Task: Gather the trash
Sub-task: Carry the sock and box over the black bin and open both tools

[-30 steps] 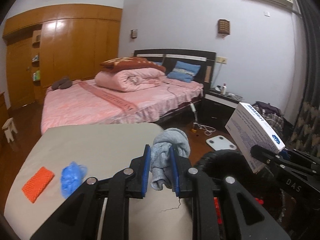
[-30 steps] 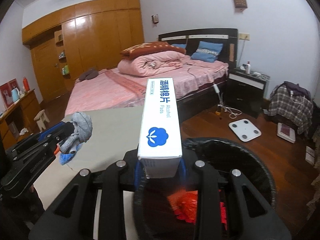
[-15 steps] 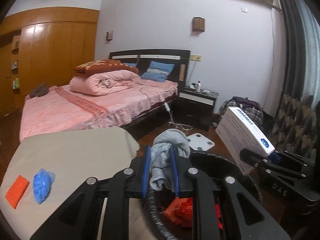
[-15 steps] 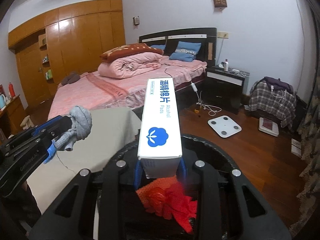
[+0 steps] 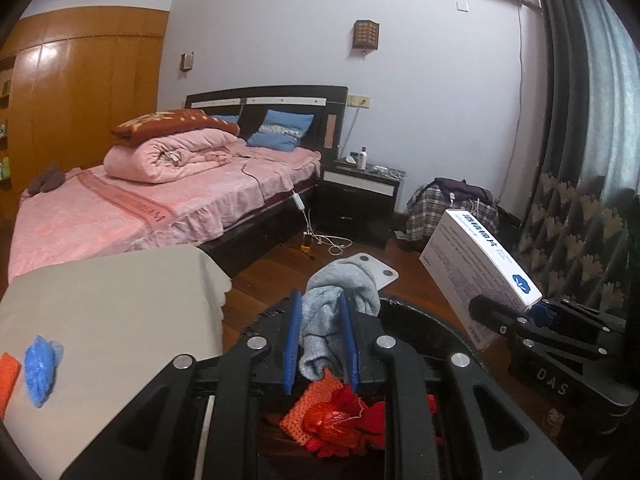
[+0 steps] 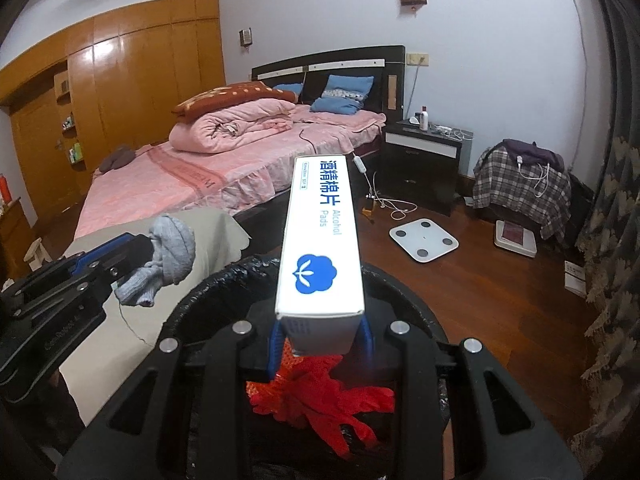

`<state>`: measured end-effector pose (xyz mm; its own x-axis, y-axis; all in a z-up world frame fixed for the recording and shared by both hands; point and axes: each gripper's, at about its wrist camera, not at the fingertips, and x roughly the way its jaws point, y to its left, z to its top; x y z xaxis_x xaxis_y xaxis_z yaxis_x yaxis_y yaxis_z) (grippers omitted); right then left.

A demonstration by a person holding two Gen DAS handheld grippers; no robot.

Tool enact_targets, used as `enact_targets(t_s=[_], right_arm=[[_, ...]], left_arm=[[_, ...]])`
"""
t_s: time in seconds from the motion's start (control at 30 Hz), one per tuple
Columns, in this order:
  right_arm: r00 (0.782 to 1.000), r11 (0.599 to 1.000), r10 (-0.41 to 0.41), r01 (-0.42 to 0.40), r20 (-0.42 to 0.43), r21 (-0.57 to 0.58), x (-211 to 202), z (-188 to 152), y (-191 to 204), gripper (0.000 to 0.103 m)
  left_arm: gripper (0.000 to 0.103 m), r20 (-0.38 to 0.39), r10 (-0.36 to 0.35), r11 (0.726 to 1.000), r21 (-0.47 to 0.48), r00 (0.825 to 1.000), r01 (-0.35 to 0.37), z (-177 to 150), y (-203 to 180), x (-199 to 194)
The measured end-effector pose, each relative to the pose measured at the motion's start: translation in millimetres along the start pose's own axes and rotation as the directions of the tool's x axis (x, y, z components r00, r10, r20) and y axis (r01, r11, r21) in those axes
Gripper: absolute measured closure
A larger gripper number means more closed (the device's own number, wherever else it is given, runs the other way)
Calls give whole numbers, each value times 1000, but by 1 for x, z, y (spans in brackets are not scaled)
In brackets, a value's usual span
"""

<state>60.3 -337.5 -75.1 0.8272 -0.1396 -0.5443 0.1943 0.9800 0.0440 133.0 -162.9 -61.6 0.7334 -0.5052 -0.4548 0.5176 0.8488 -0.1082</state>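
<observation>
My left gripper [image 5: 320, 336] is shut on a grey sock [image 5: 340, 292] and holds it over the black trash bin [image 5: 440, 320]. The sock also shows in the right wrist view [image 6: 168, 256]. My right gripper [image 6: 320, 340] is shut on a white alcohol-pads box [image 6: 320, 240], held over the same bin [image 6: 208, 292]; the box also shows in the left wrist view [image 5: 476, 268]. Red and orange trash [image 6: 320, 396] lies inside the bin. A blue crumpled piece [image 5: 40, 364] and an orange piece [image 5: 8, 376] lie on the beige table [image 5: 120, 304].
A pink bed [image 5: 140, 200] stands behind the table. A black nightstand [image 5: 360, 196], a white floor scale [image 6: 424, 238], cables and a chair with plaid cloth [image 6: 520, 184] are on the wooden floor. Curtains [image 5: 580, 160] hang at the right.
Both grippers have moved right from the table to above the bin, still holding the sock and the box. The bin's red contents have come into view.
</observation>
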Motion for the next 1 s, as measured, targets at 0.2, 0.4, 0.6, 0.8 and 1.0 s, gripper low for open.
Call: enact_targets(t_s=[0.2, 0.4, 0.6, 0.8, 1.0], right_arm=[[1000, 1000, -14, 15, -13, 8, 5, -2, -4, 74], [999, 1000, -19, 20, -34, 9, 13, -7, -7, 74], [998, 1000, -15, 16, -61, 17, 24, -13, -10, 74], [997, 1000, -14, 16, -73, 17, 30, -15, -9, 74], [996, 1000, -16, 18, -82, 19, 36, -15, -10, 74]], left_arm=[[84, -16, -11, 1000, 5, 1000, 11, -4, -5, 13], [84, -38, -16, 1000, 9, 999, 16, -8, -6, 25], [84, -55, -11, 1000, 16, 998, 12, -11, -9, 35], [84, -70, -9, 1000, 11, 998, 10, -14, -9, 45], [84, -79, -16, 1000, 12, 997, 17, -15, -9, 52]])
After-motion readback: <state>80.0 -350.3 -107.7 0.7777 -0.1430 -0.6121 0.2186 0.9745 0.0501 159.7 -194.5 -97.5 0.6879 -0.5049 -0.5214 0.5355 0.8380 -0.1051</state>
